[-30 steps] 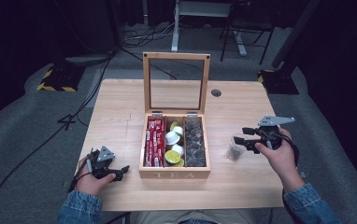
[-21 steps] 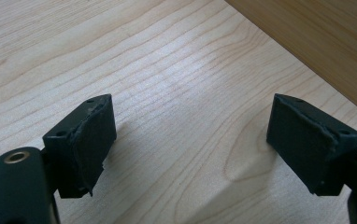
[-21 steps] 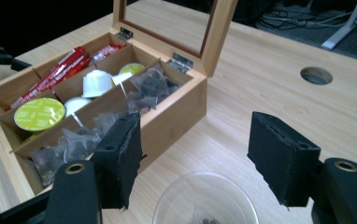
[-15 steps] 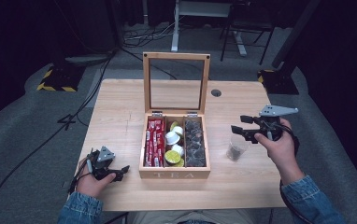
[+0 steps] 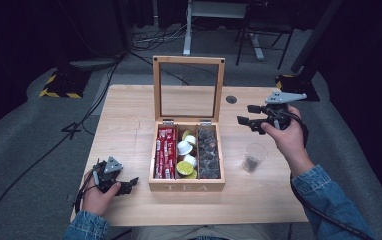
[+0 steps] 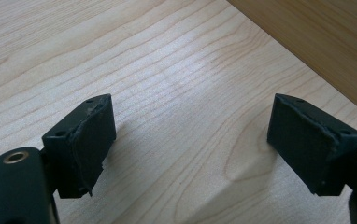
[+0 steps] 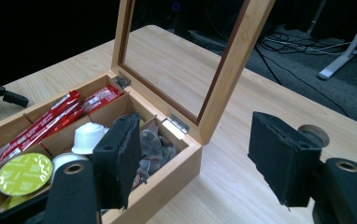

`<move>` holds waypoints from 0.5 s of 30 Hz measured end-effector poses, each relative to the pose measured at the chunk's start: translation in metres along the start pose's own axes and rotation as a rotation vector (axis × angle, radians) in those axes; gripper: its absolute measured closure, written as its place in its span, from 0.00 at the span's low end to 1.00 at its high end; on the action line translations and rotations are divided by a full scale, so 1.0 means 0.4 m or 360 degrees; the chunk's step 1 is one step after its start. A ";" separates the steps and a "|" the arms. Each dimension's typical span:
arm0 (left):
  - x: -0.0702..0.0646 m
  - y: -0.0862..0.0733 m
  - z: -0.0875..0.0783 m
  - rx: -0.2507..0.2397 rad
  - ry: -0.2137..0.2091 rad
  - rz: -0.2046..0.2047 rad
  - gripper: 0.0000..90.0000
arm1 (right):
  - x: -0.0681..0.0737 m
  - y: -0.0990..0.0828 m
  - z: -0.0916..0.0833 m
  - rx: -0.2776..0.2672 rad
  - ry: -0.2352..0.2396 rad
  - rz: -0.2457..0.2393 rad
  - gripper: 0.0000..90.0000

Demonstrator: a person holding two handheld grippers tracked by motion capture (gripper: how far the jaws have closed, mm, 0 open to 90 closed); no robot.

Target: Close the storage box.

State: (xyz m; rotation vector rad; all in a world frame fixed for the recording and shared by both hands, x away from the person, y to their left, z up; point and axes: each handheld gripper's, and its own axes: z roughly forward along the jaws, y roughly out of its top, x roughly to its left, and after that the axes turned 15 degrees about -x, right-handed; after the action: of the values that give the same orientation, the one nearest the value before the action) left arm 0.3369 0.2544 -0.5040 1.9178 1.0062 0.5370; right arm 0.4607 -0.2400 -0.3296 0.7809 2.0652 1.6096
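Observation:
A wooden tea box (image 5: 186, 187) (image 7: 176, 175) stands open in the middle of the table, its glass lid (image 5: 188, 90) (image 7: 186, 60) upright. Inside lie red sachets (image 5: 165, 152) (image 7: 50, 119), white and green capsules (image 5: 185, 150) (image 7: 89, 136) and dark packets (image 5: 209, 152) (image 7: 154, 144). A clear glass (image 5: 254, 157) with something dark at its bottom stands right of the box. My right gripper (image 5: 246, 115) (image 7: 195, 154) hovers open and empty above the table, right of the lid. My left gripper (image 5: 129, 184) (image 6: 190, 140) rests open on the table, left of the box.
A round cable hole (image 5: 231, 99) (image 7: 314, 133) sits in the table behind the right gripper. Cables (image 5: 144, 42), a yellow-black striped base (image 5: 59, 85) and desk legs (image 5: 189, 30) stand on the grey floor beyond the table.
My right gripper has let go of the glass, risen and moved back towards the far side. The glass stays on the table. The left gripper has not moved.

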 end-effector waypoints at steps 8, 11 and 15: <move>-0.001 0.000 0.000 -0.0003 0.0009 -0.0003 0.17 | -0.015 0.052 0.048 -0.0063 0.0004 -0.0006 0.45; 0.000 0.000 0.000 0.0001 0.0006 -0.0003 0.17 | -0.027 0.071 0.069 -0.0074 -0.0011 0.0003 0.46; 0.000 0.000 0.000 0.0001 0.0005 -0.0004 0.17 | -0.047 0.096 0.100 -0.0084 -0.0049 -0.0010 0.48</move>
State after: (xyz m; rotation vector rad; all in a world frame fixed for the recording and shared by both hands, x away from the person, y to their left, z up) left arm 0.3368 0.2544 -0.5041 1.9166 1.0105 0.5388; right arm 0.5067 -0.2158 -0.3030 0.7752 1.9936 1.6313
